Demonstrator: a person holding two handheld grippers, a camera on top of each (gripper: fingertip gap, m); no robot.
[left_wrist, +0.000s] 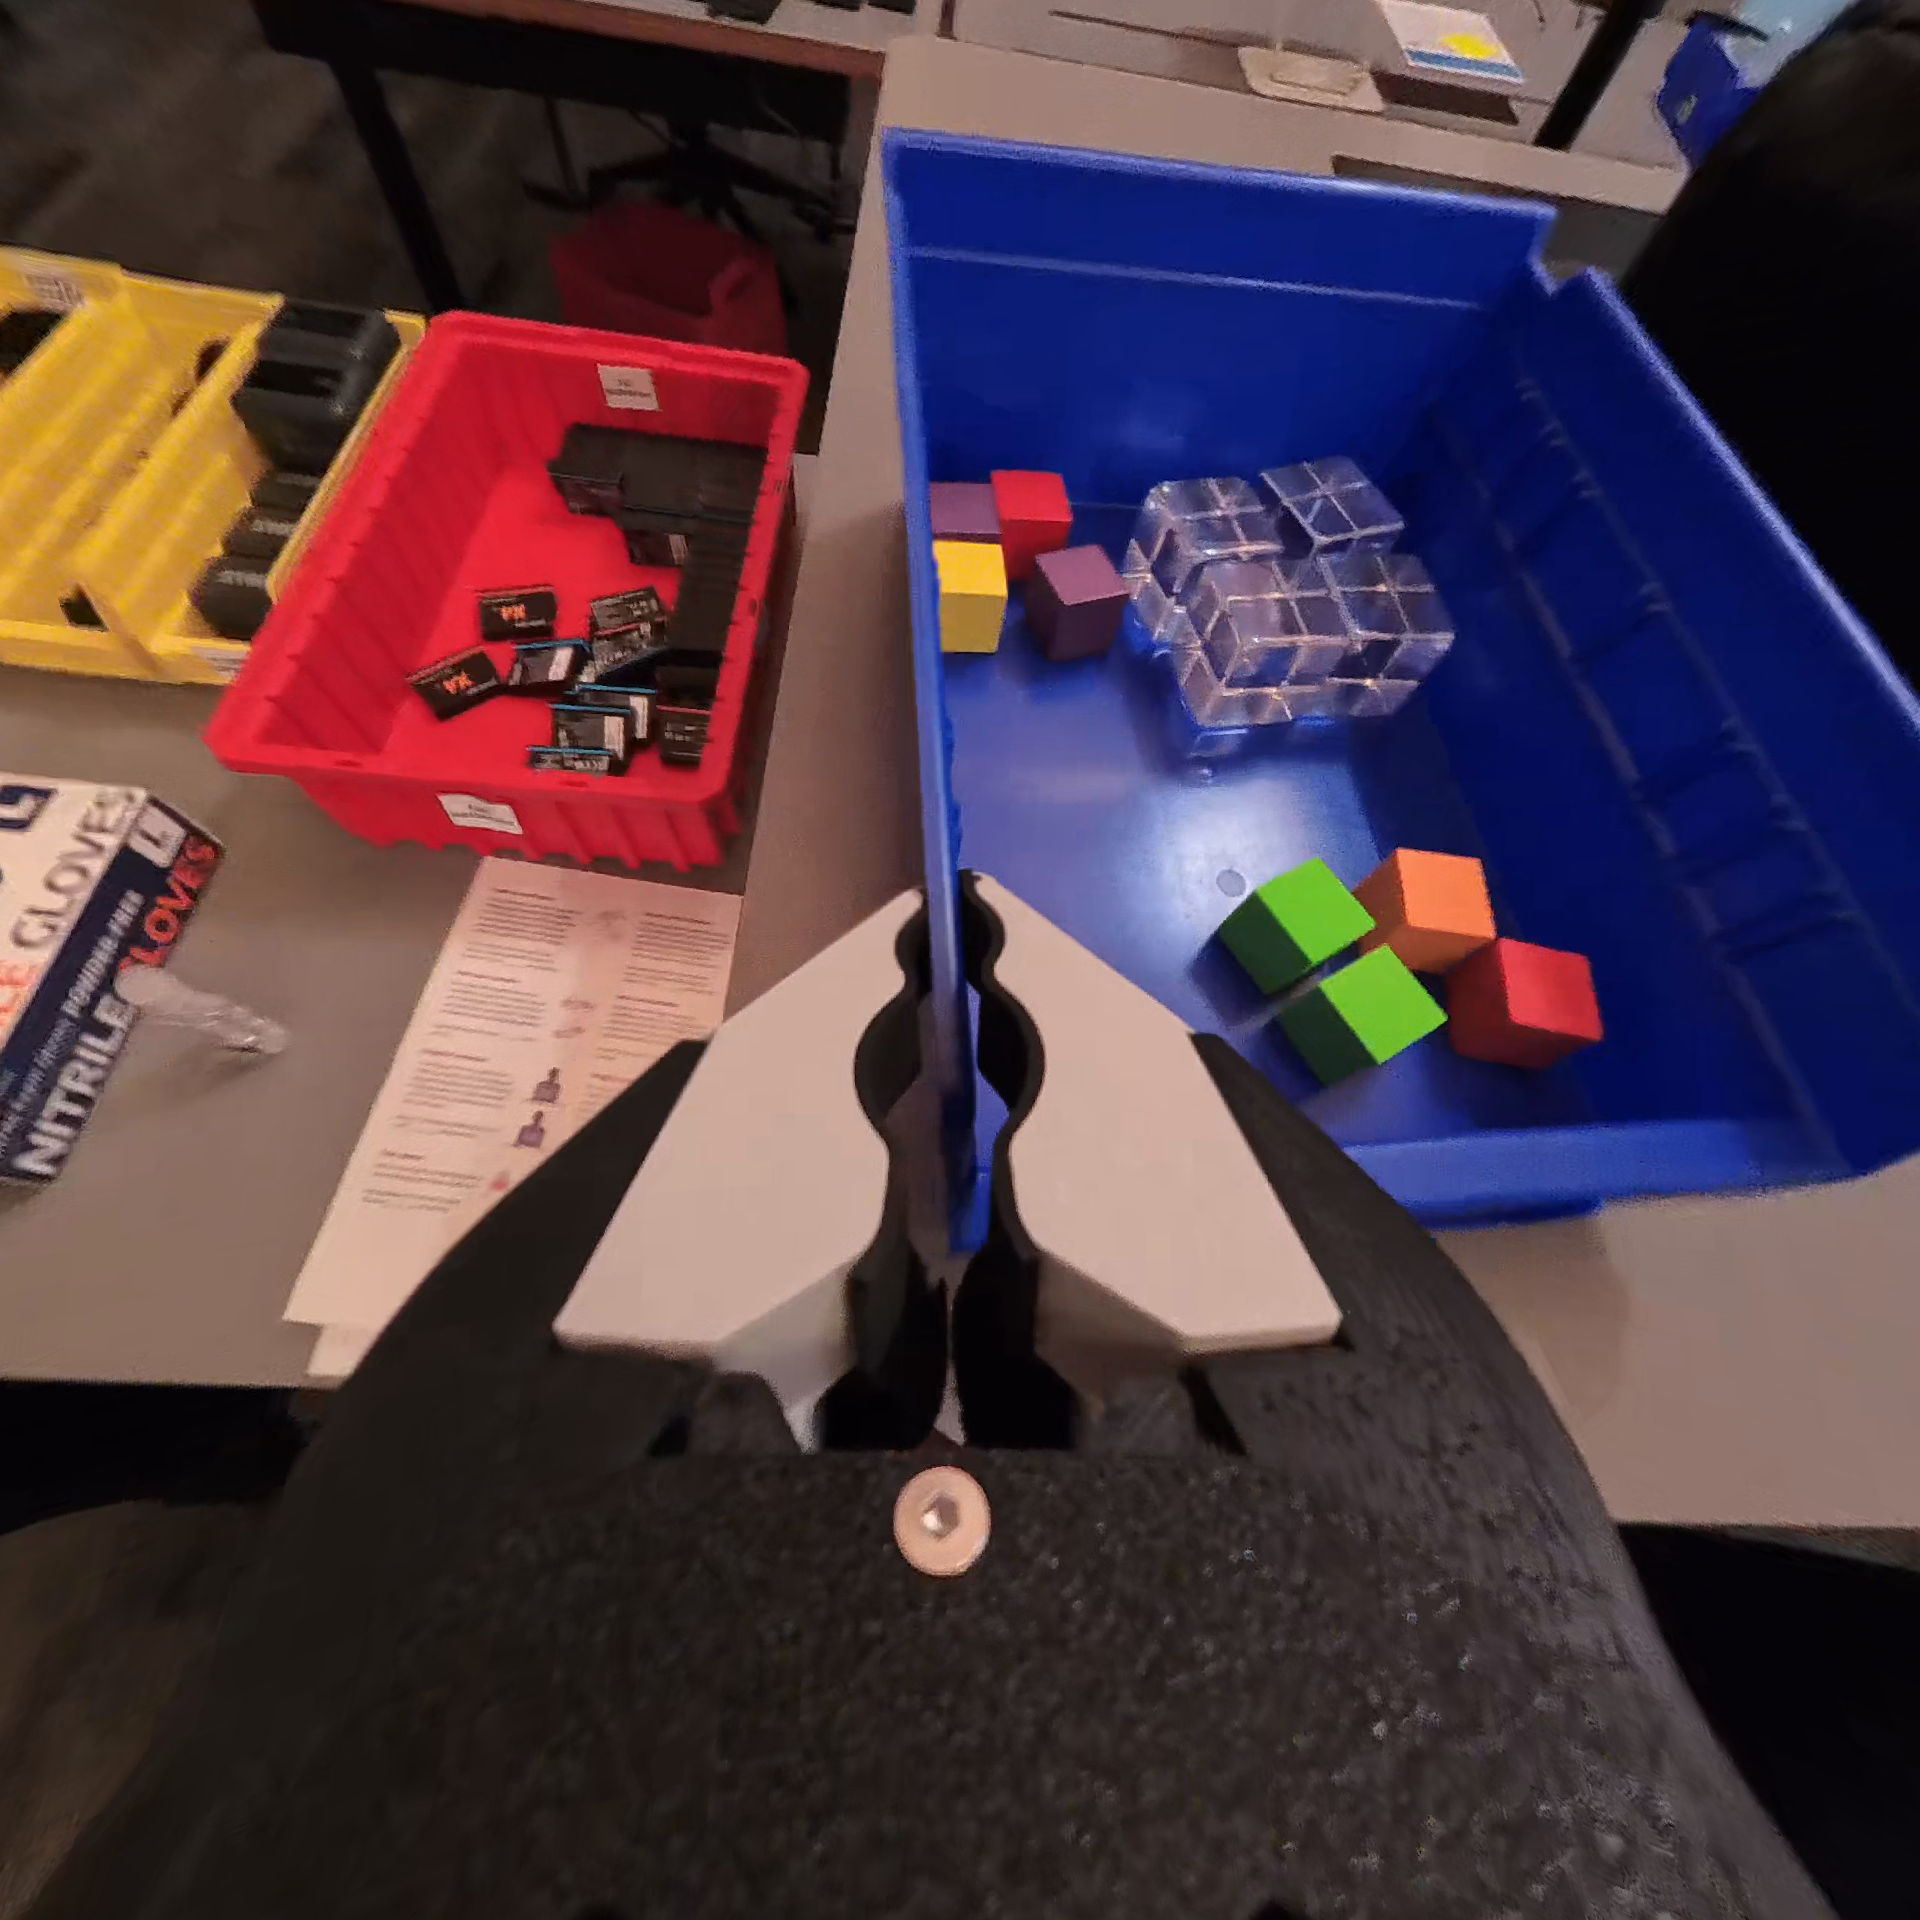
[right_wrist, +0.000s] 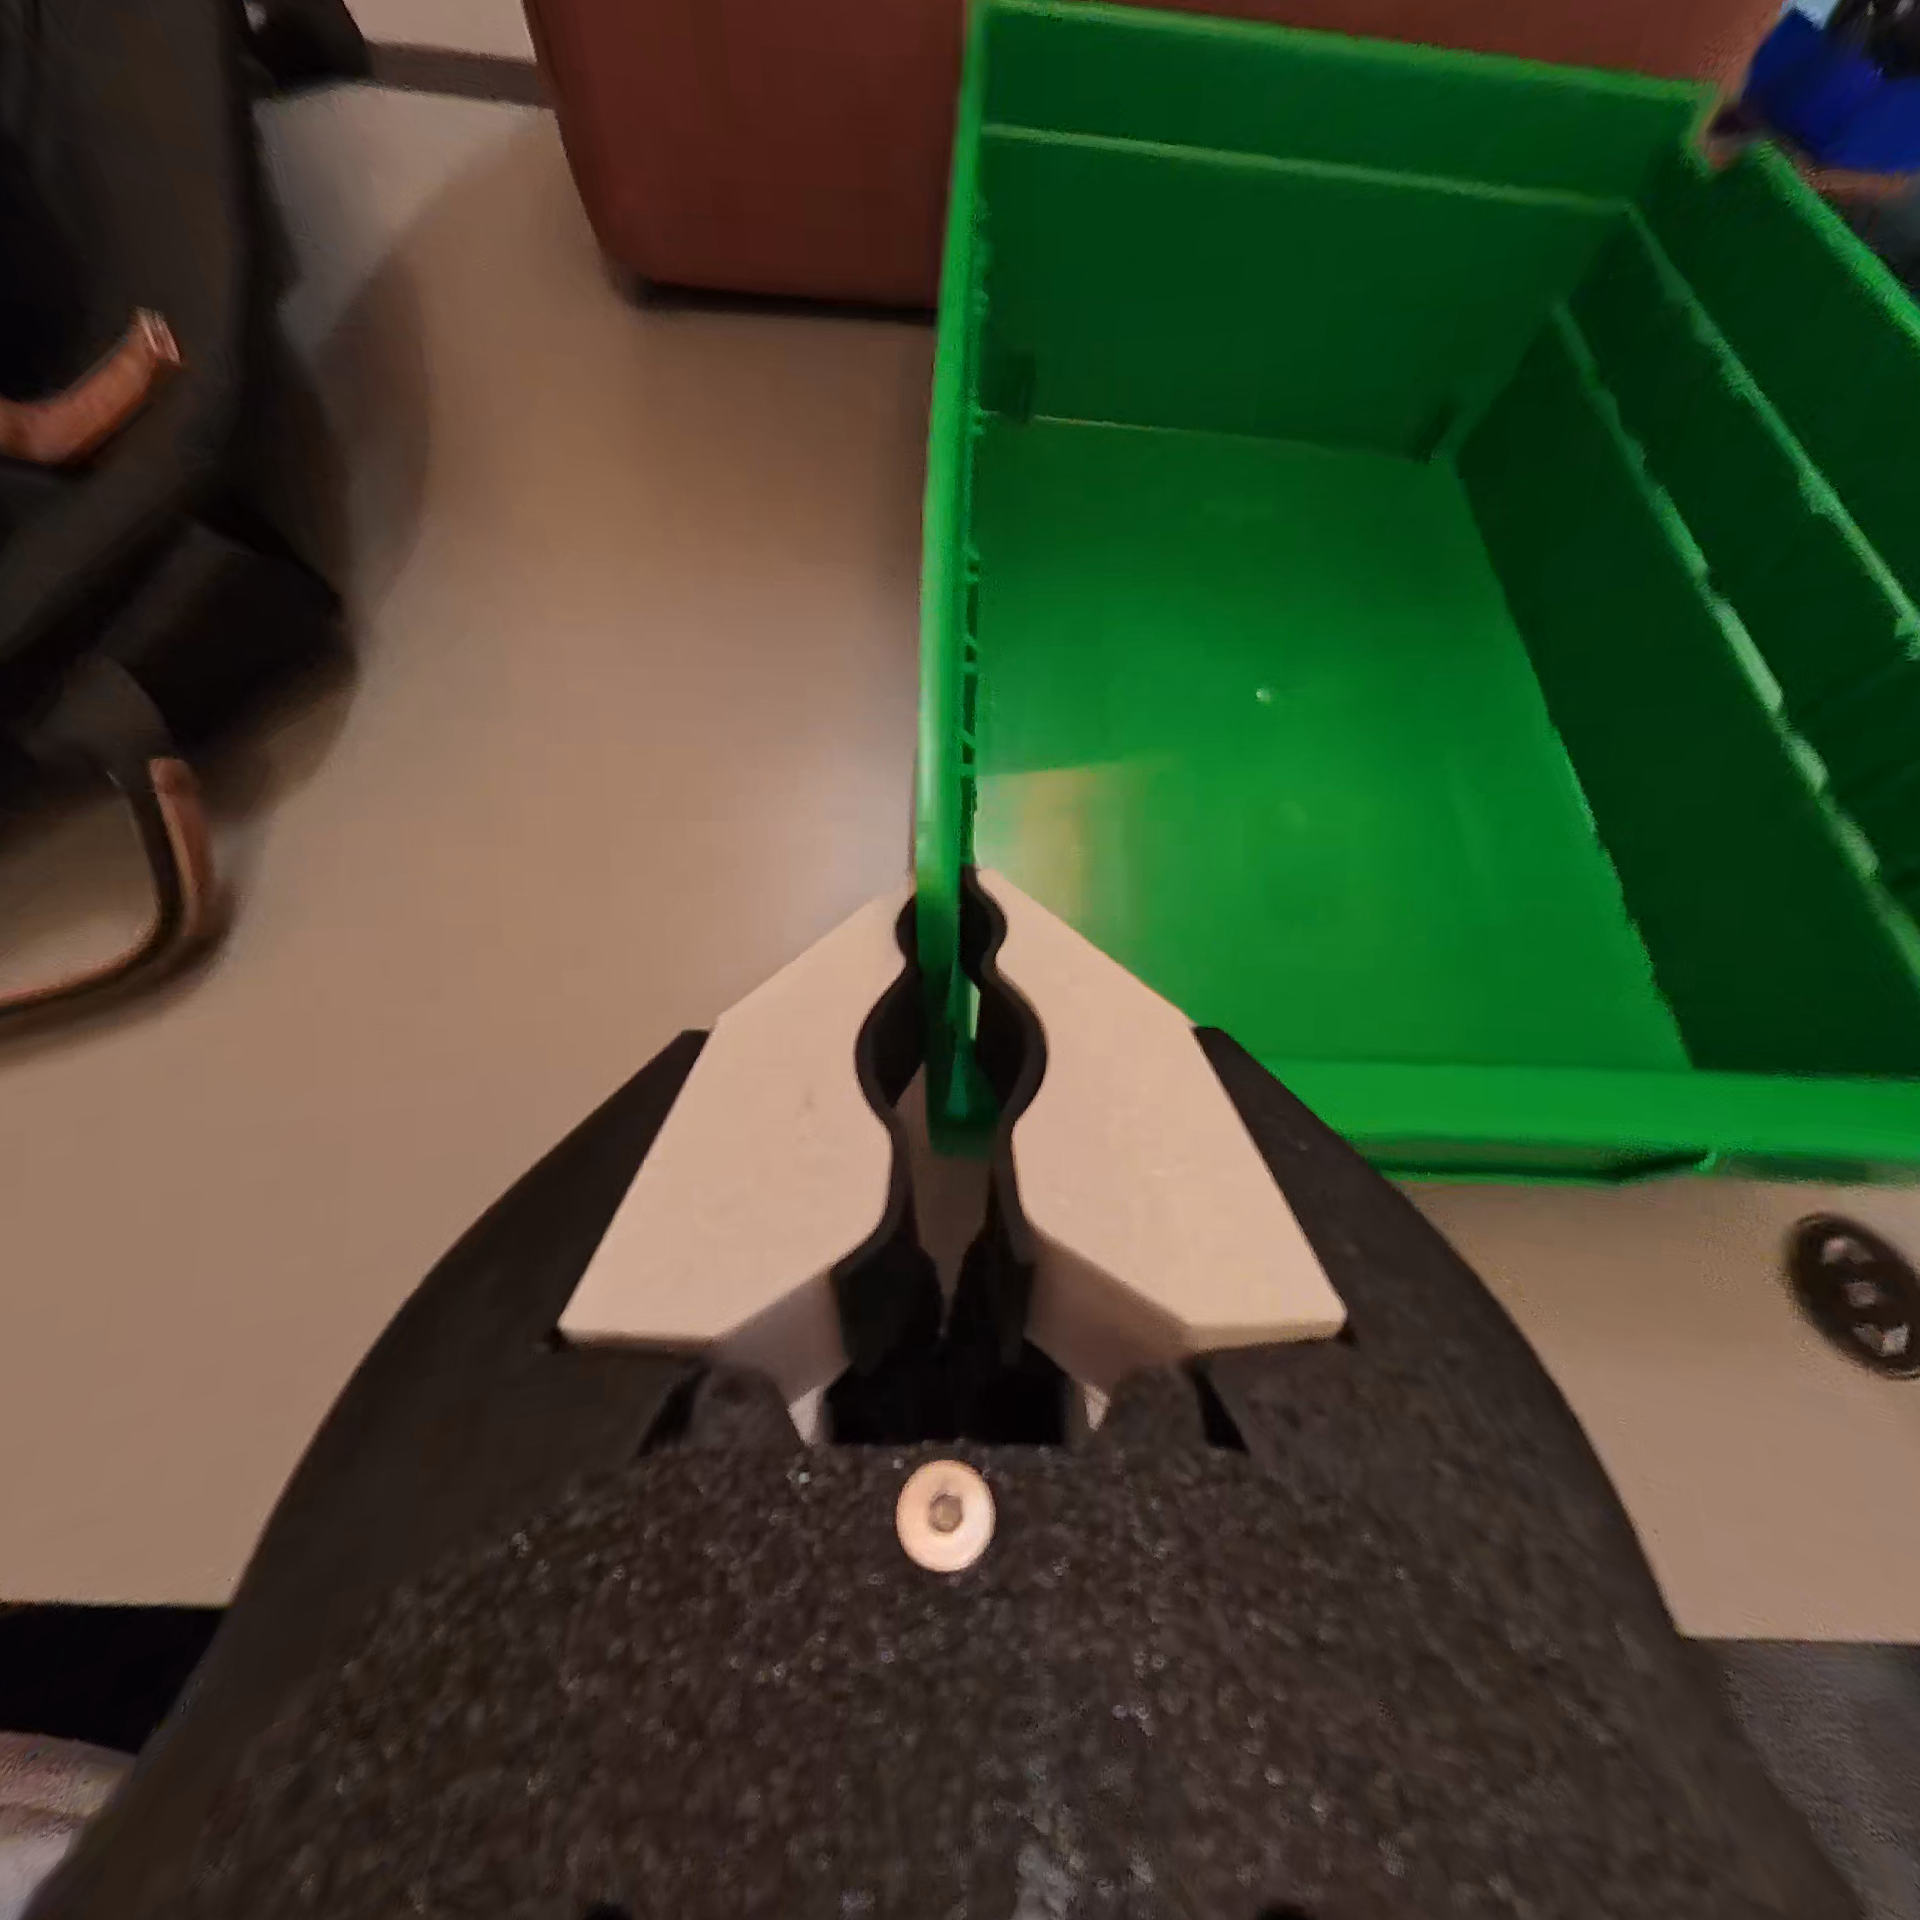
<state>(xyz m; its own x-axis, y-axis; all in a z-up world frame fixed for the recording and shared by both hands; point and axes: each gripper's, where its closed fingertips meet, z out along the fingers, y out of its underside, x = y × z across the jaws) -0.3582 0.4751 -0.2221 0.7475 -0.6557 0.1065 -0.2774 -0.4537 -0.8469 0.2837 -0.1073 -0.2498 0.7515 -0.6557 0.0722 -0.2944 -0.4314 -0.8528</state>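
My left gripper (left_wrist: 945, 894) is shut on the left wall of a blue bin (left_wrist: 1621, 540), near its front corner. The bin holds clear cubes (left_wrist: 1288, 592), purple, red and yellow blocks (left_wrist: 1023, 566) at the back left, and green blocks (left_wrist: 1330, 971), an orange block (left_wrist: 1429, 904) and a red block (left_wrist: 1522, 1003) near the front. My right gripper (right_wrist: 945, 894) is shut on the left wall of a green bin (right_wrist: 1299, 291), near its front corner. The green bin's inside shows nothing in it.
Left of the blue bin stand a red bin (left_wrist: 343, 644) with small black boxes, a yellow divided bin (left_wrist: 114, 447), a glove box (left_wrist: 73, 956) and a printed sheet (left_wrist: 520, 1049). A brown box (right_wrist: 758, 156) stands behind the green bin; a chair (right_wrist: 114, 623) is at left.
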